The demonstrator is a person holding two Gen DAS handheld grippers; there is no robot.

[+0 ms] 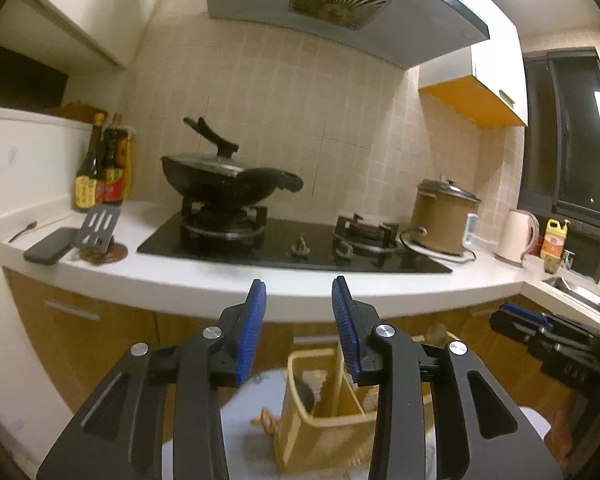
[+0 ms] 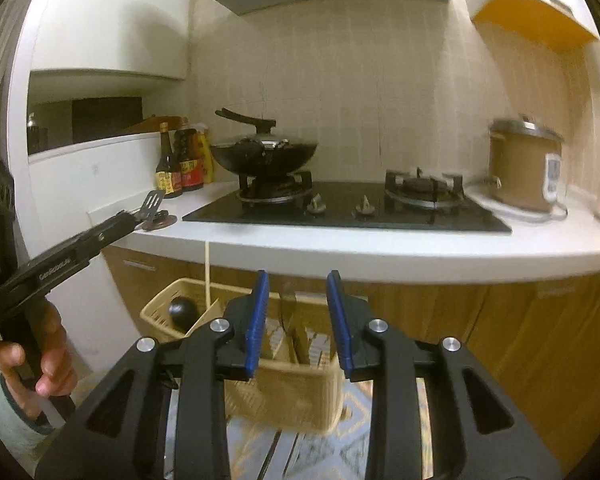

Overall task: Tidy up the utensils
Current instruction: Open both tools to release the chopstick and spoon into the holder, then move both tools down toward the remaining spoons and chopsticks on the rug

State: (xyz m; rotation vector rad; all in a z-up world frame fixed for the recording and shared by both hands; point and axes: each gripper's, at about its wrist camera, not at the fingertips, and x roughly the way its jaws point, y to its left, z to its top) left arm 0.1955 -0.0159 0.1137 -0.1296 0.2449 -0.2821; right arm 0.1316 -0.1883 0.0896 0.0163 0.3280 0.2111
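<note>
A yellow slatted utensil basket [image 1: 324, 416] stands on a low surface below the white counter [image 1: 300, 284]. My left gripper [image 1: 299, 285] hovers above the basket, open, with nothing between its blue pads. My right gripper [image 2: 298, 277] is open too, over the same basket [image 2: 288, 388]. Inside the basket are a black round-headed utensil [image 2: 182, 310], a pale chopstick [image 2: 208, 276] and a metal blade [image 2: 288, 308]. A black slotted spatula [image 1: 100, 229] leans on a brown saucer on the counter, left of the stove. Next to it lie a small spoon [image 1: 25, 230] and a phone [image 1: 50, 245].
A lidded black wok [image 1: 220, 184] sits on the left burner of the black hob [image 1: 296, 248]. Sauce bottles [image 1: 104, 168] stand at the back left. A brown cooker [image 1: 446, 216], kettle [image 1: 516, 240] and sink [image 1: 576, 288] are to the right. A hand [image 2: 40, 344] holds the left gripper.
</note>
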